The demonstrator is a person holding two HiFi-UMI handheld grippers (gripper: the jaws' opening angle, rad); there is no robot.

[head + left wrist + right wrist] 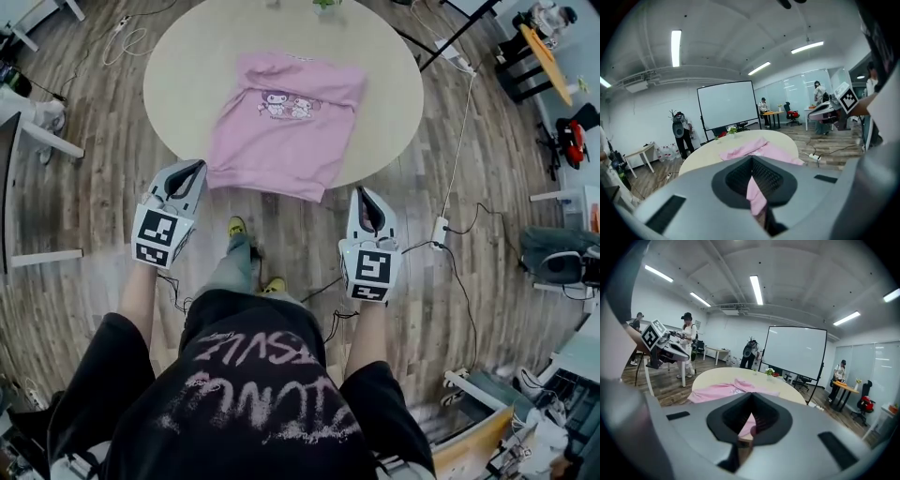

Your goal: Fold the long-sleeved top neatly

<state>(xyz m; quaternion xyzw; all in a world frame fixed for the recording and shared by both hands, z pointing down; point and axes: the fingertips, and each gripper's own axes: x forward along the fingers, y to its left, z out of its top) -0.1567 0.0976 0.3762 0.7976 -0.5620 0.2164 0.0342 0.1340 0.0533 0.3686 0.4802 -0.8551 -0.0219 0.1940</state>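
The pink long-sleeved top (286,122) lies on the round table (187,66) in the upper centre of the head view, its near edge overhanging the rim; the work appears to stand between folds. The left gripper (192,171) and right gripper (364,197) hover just off that edge's two corners, tilted slightly downward, jaws pressed together on nothing. The next move likely calls for opening both and pinching the corners.

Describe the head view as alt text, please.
A pink top lies flat on a round table, its near edge hanging over the rim. The left gripper and right gripper hover shut by its near corners.
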